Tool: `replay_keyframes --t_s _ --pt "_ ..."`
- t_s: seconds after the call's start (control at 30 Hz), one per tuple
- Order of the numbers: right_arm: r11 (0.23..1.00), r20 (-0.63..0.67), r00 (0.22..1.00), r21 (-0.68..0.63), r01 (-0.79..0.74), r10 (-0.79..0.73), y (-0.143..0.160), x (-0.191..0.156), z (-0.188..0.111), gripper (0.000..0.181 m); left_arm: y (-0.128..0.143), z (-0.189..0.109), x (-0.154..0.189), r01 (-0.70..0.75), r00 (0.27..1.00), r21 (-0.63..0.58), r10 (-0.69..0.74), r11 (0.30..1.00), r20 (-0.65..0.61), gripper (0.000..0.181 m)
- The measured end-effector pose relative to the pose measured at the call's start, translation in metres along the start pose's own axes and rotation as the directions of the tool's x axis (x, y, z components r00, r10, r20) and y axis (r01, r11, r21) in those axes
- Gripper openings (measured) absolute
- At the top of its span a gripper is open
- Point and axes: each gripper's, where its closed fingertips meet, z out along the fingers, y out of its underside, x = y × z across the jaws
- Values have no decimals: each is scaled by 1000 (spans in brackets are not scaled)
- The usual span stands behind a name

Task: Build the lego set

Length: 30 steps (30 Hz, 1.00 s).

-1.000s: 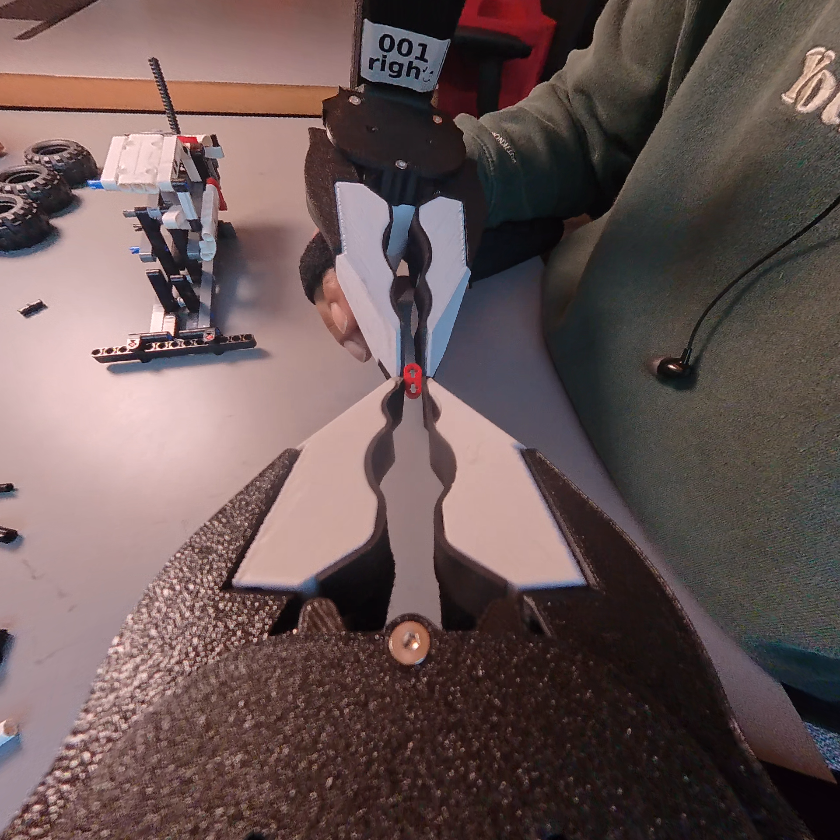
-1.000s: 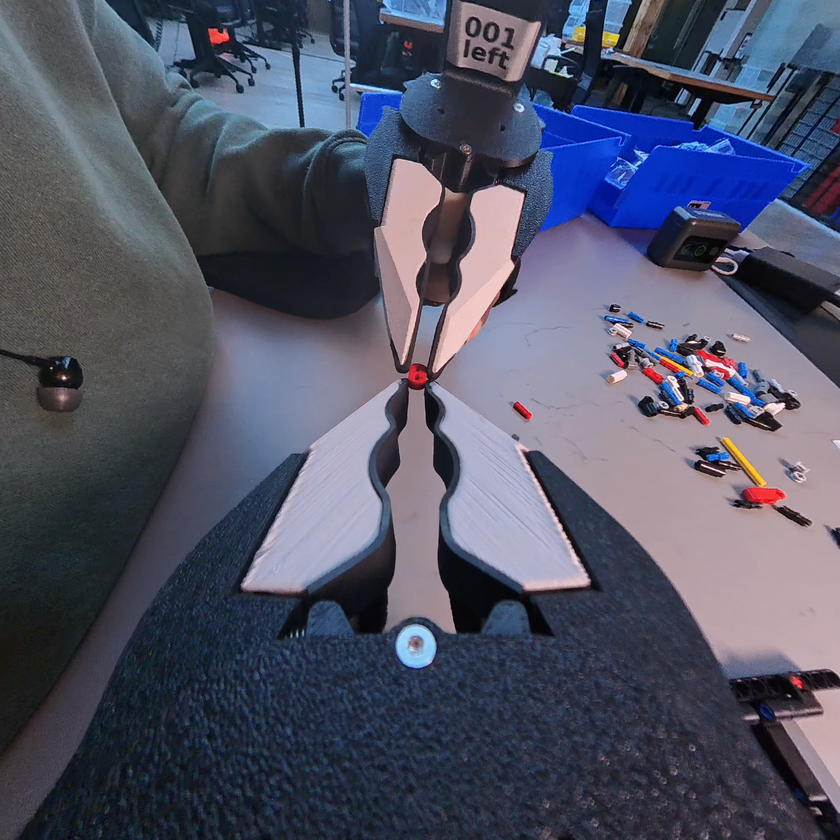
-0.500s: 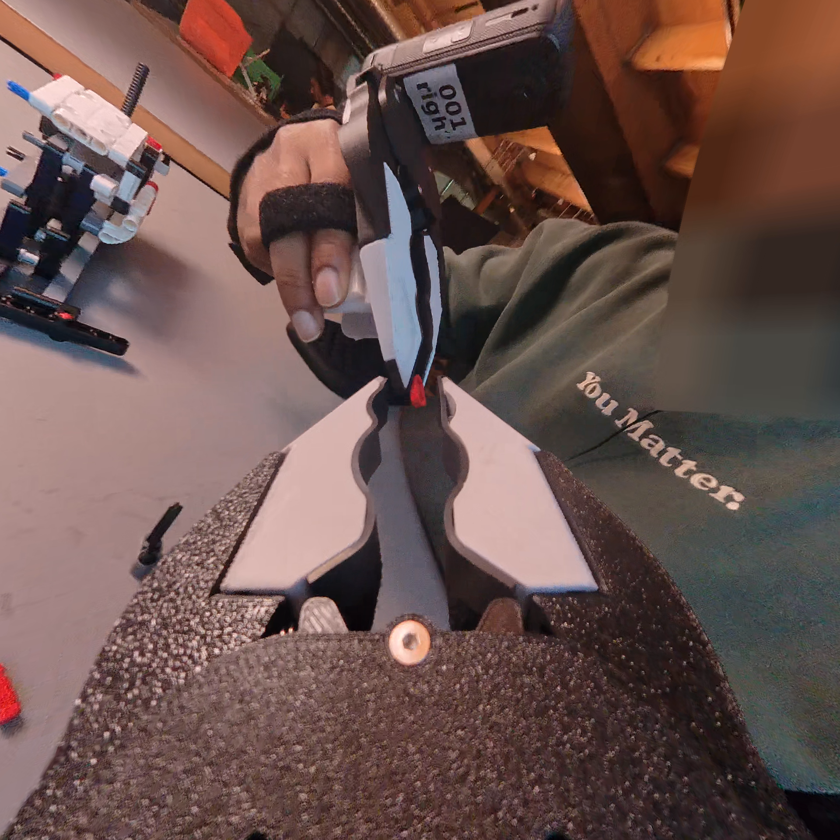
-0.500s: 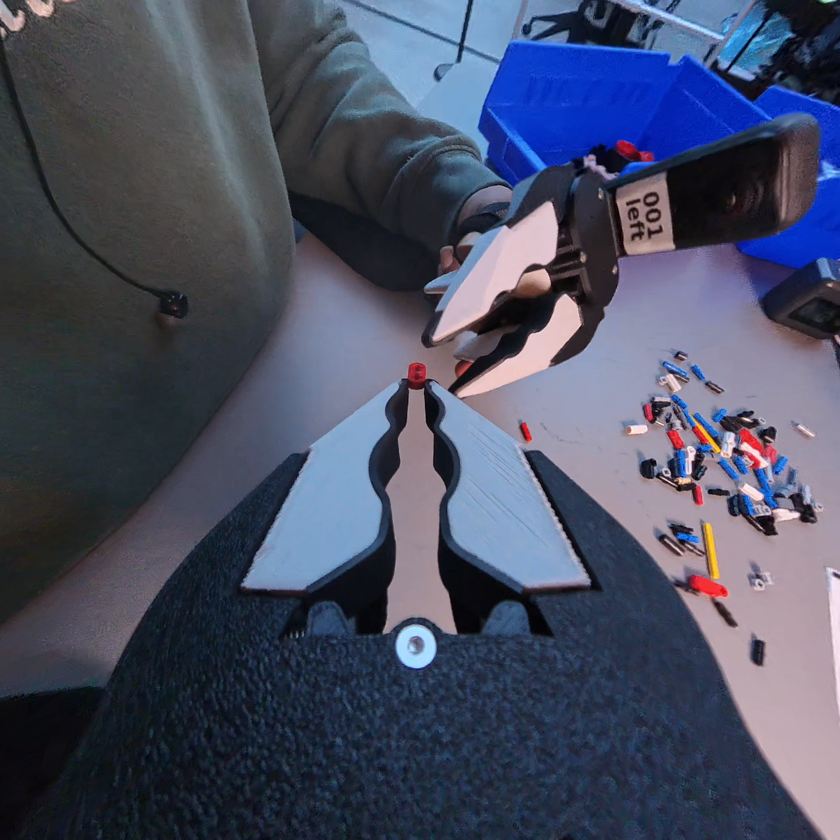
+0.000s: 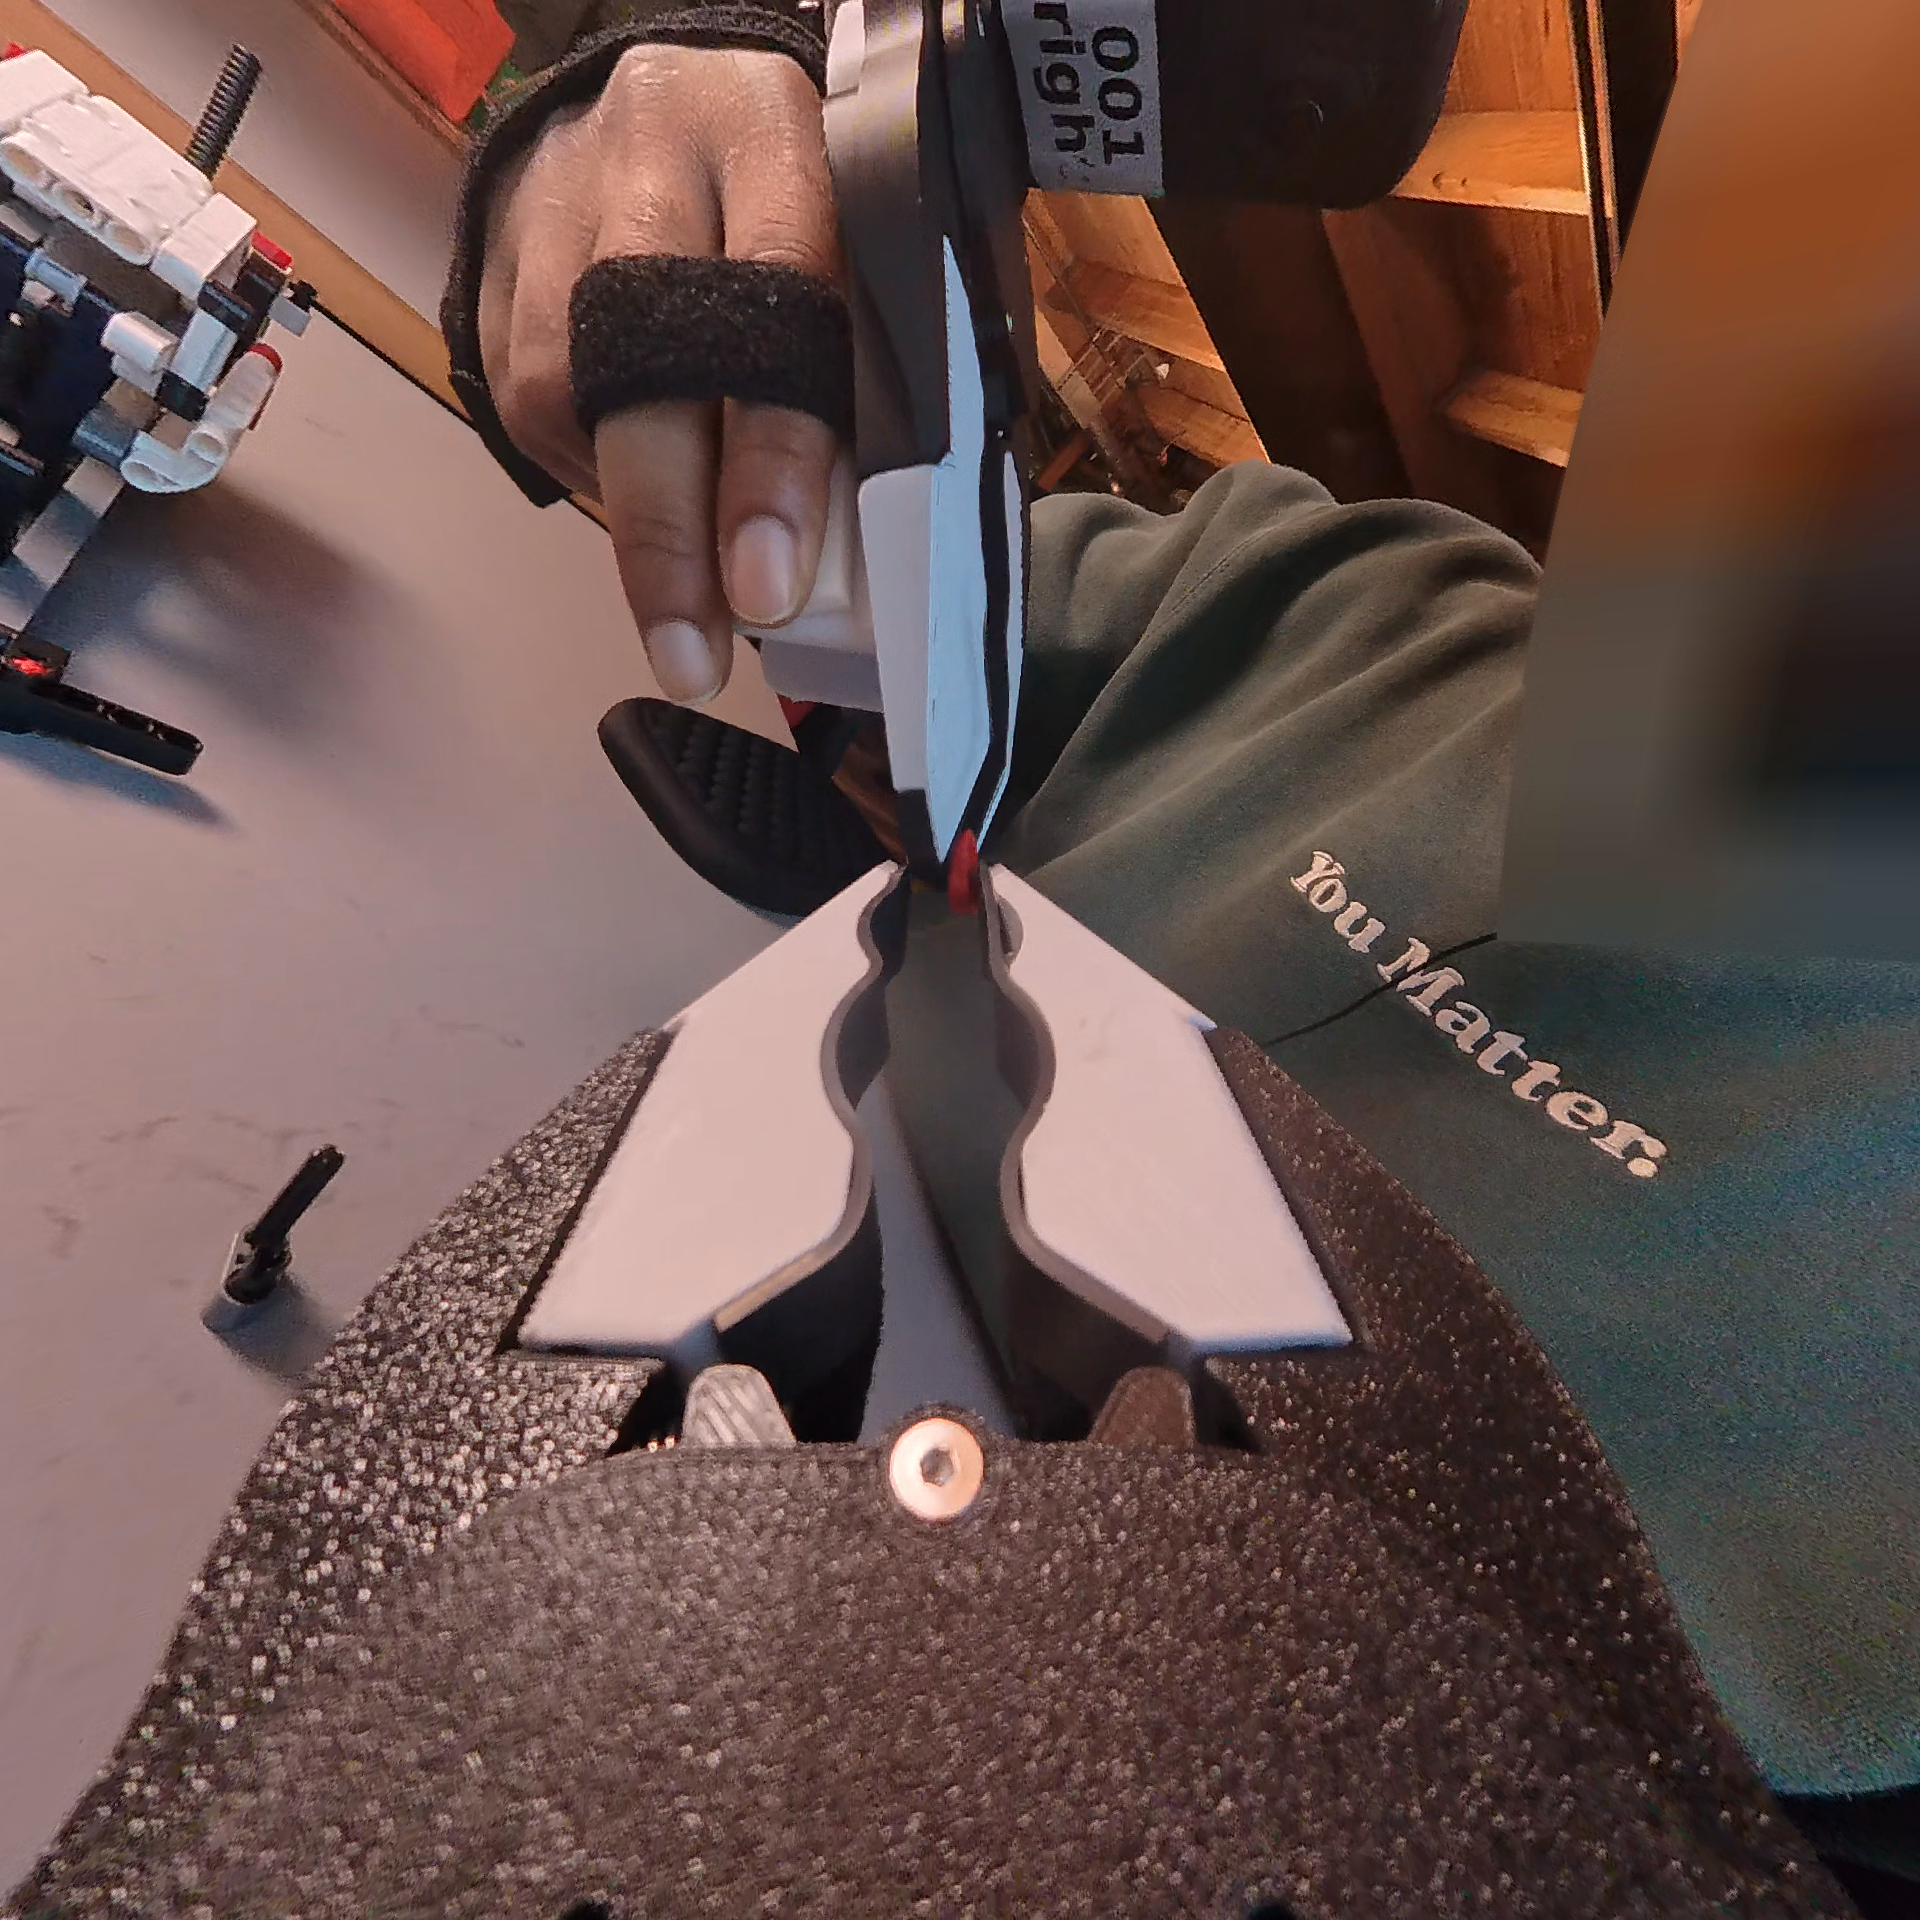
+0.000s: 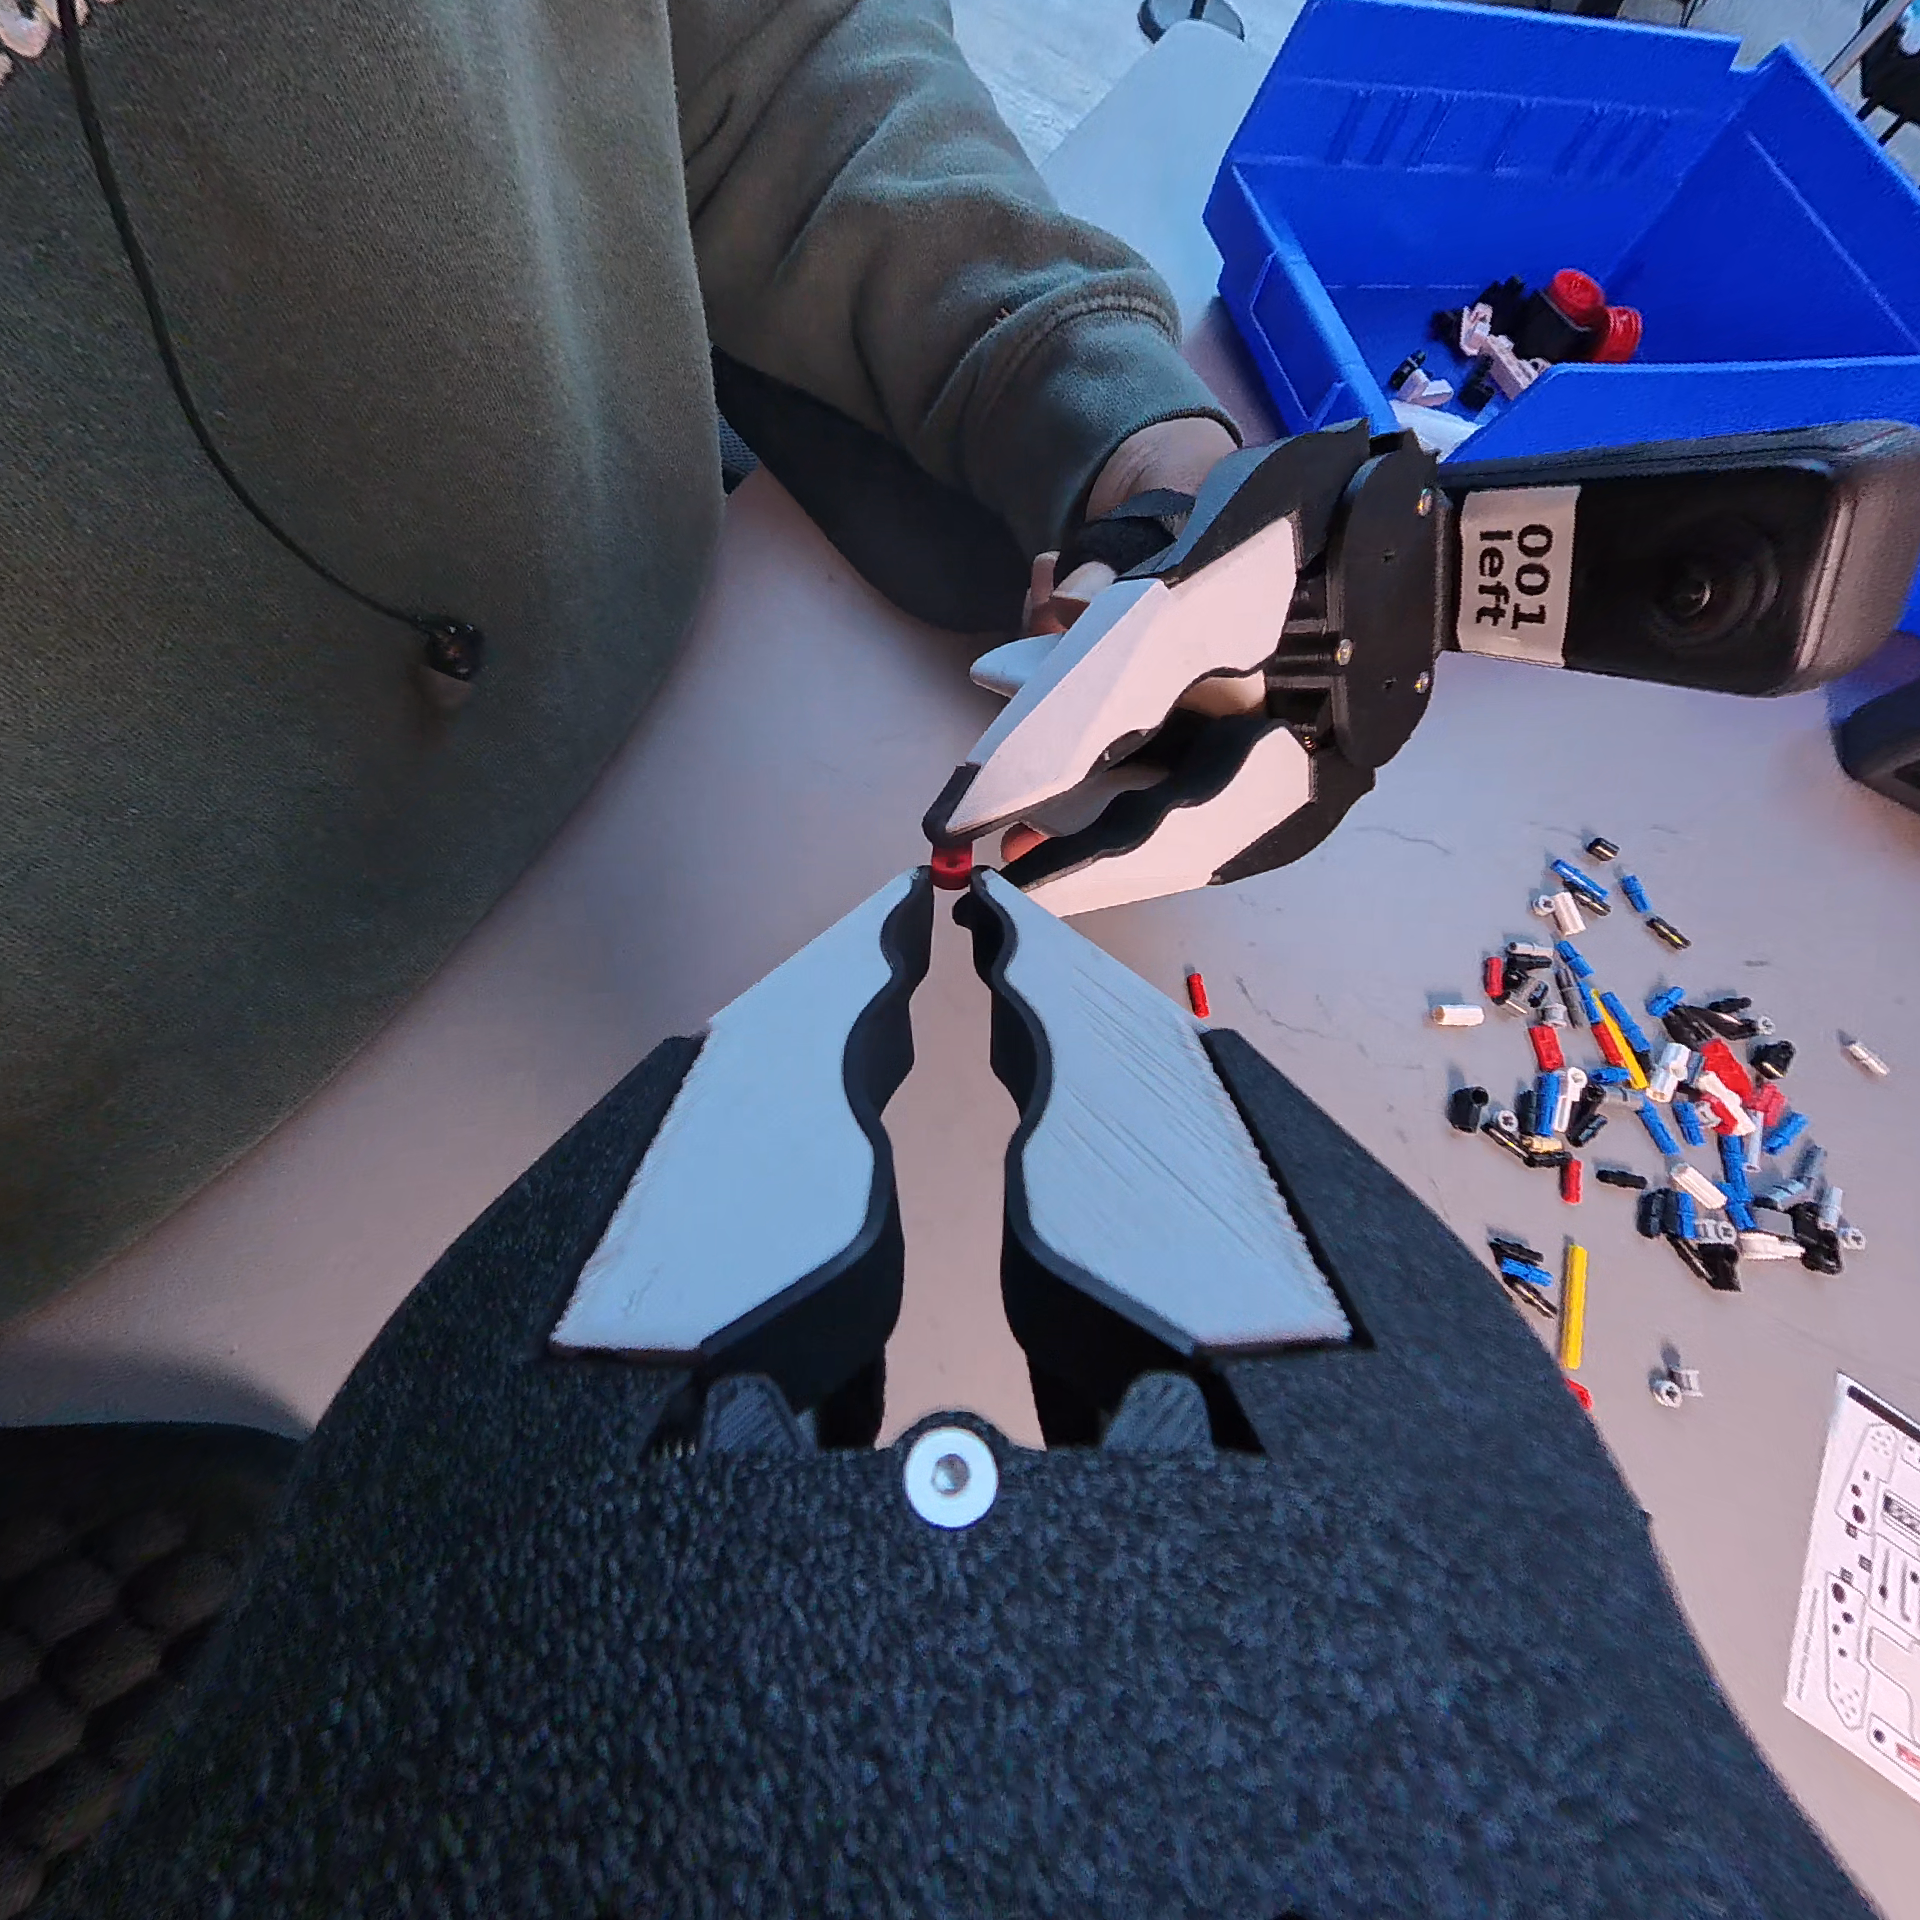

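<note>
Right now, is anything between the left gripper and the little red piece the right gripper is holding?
Nothing visible stands in the way. The left gripper is open, with its tips right at the red piece. The right gripper pinches that piece, so only its own fingertips crowd it.

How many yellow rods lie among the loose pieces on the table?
2: one yellow rod lies alone at the near edge of the pile, another sits half buried inside it. More may be hidden under other pieces.
</note>
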Motion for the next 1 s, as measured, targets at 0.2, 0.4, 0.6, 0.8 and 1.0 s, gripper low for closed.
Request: replay_keyframes --t_s 0.2,0.4,0.6,0.8,1.0 --pt "1000 -4 1000 -16 11 -11 -1 2 -3 7 -1 0 1 12 1000 12 -12 1000 -14 12" --pt "1000 8 1000 -20 18 -18 -1 0 -4 7 -2 2 5 50 997 26 -48 998 -62 5" --pt "999 29 999 -22 29 -28 -2 -3 -4 7 -2 3 8 121 985 38 -116 992 -126 6" --pt "999 -61 998 -49 7 -10 3 15 -10 8 -14 -2 -4 146 987 137 -136 980 -80 4" --pt "994 -527 846 103 -27 78 2 64 -26 34 -52 -34 -29 181 978 458 -210 871 13 4"
